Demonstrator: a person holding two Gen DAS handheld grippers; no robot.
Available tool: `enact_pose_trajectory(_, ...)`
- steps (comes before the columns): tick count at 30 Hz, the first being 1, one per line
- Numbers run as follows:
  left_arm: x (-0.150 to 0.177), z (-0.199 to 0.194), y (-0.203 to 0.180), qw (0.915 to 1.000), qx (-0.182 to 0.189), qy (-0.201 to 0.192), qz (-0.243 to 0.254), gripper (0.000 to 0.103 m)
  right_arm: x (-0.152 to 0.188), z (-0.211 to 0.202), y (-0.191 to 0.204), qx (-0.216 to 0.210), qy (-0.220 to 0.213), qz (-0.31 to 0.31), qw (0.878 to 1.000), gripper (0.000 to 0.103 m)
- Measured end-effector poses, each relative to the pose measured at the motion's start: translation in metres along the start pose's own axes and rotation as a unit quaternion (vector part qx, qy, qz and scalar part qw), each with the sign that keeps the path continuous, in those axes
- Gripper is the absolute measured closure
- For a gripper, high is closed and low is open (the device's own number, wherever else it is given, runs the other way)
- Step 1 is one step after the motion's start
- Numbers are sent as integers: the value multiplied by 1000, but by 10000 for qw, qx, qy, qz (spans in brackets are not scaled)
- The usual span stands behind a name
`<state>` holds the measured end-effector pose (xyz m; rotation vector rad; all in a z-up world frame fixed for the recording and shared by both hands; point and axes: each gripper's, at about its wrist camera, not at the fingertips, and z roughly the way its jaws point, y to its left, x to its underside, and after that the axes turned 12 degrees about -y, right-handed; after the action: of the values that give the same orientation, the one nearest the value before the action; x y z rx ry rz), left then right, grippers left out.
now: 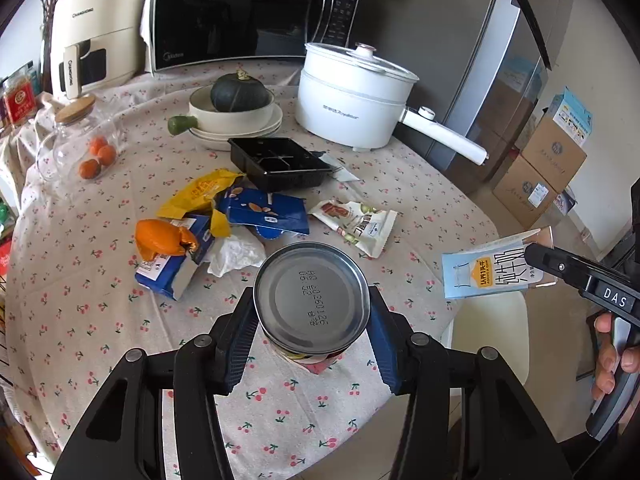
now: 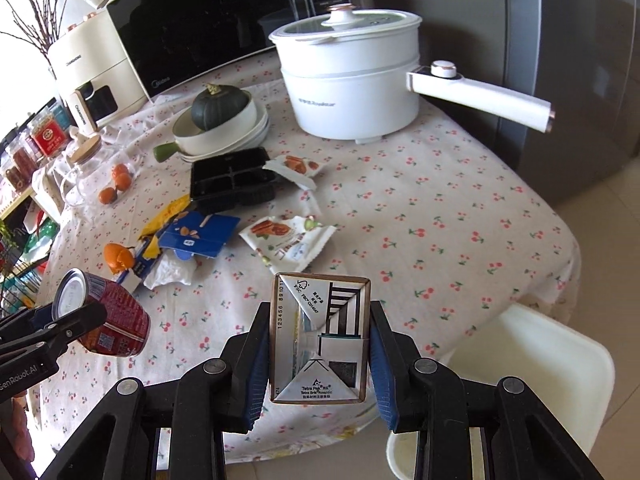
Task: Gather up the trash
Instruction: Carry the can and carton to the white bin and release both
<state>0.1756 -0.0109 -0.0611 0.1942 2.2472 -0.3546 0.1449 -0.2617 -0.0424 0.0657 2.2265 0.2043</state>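
Observation:
My left gripper [image 1: 312,316] is shut on a red drink can [image 1: 312,296], bottom end toward the camera, held above the table's near edge; the can also shows in the right wrist view [image 2: 108,320]. My right gripper [image 2: 320,340] is shut on a milk carton [image 2: 320,336], held over the table's right front edge; the carton also shows in the left wrist view [image 1: 496,268]. More trash lies mid-table: blue cartons [image 1: 264,212], a yellow wrapper [image 1: 200,196], orange peel [image 1: 160,240], a crumpled tissue [image 1: 232,252], a nut snack wrapper [image 1: 356,224] and a black plastic tray [image 1: 280,164].
On the cherry-print tablecloth [image 1: 420,200] stand a white electric pot [image 1: 352,96] with a long handle, stacked bowls holding a green squash [image 1: 240,92], a glass jar with small oranges [image 1: 80,144], a microwave [image 1: 248,12] and an air fryer [image 1: 96,36]. A white chair [image 2: 540,368] stands at the front right.

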Motion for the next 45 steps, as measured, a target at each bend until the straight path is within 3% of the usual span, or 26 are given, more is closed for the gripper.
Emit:
enact_pose_trajectory(10, 11, 27, -76, 9975, 589, 138, 370, 48, 17, -27, -68, 528, 52, 209, 9984, 64)
enact_pose_trajectory(24, 50, 64, -178, 9843, 1449, 484, 882, 48, 52, -56, -158, 1179, 327, 564, 9909, 64)
enact_pose_trajectory(39, 86, 110, -223, 9714, 1742, 721, 1445, 47, 83, -65, -206, 1566, 717, 748, 9822, 63)
enact_pose_trajectory(43, 85, 110, -219, 9760, 1413, 667, 1518, 24, 84, -65, -208, 1560, 738, 751, 9821, 63)
enact_pose_trajectory(45, 82, 108, -215, 9777, 1288, 610, 1545, 20, 83, -64, -207, 1553, 750, 730, 9823, 63)
